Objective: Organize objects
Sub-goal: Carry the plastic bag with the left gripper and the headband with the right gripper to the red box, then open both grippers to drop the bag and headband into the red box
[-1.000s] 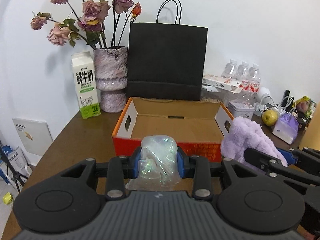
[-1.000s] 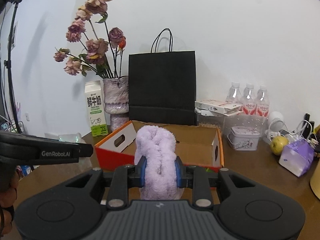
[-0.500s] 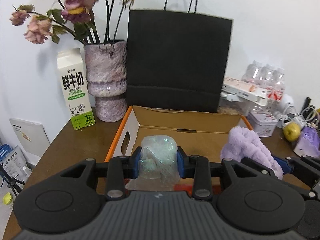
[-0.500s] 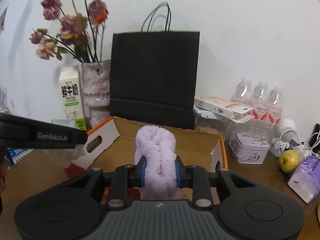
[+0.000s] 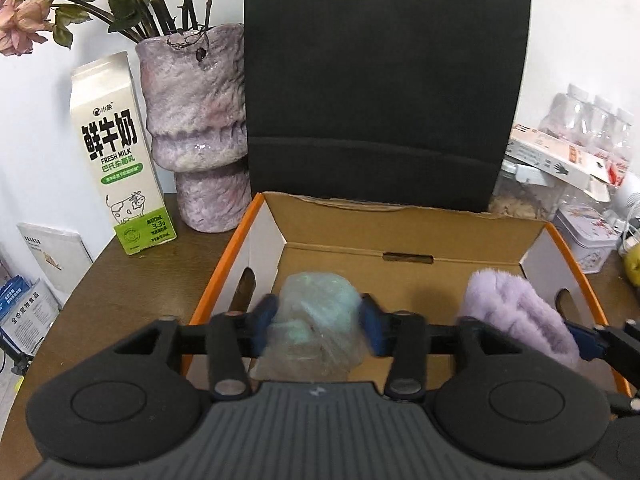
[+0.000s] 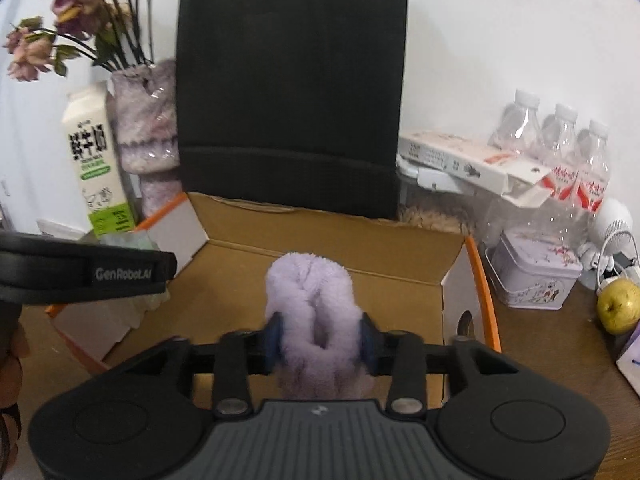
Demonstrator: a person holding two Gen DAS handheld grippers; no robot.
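Low in both frames, your left gripper (image 5: 318, 322) and right gripper (image 6: 319, 338) were opening over the cardboard box (image 5: 408, 236), releasing a crinkly plastic bundle (image 5: 316, 320) and a soft, light purple plush (image 6: 314, 316); both would squash, so grip mid-body.

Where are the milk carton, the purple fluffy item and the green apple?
milk carton (image 5: 120, 152): left wrist view, front panel with the lettering.
purple fluffy item (image 6: 310, 304): right wrist view, middle of the plush, between the opening jaws.
green apple (image 6: 618, 306): right wrist view, middle of the fruit.
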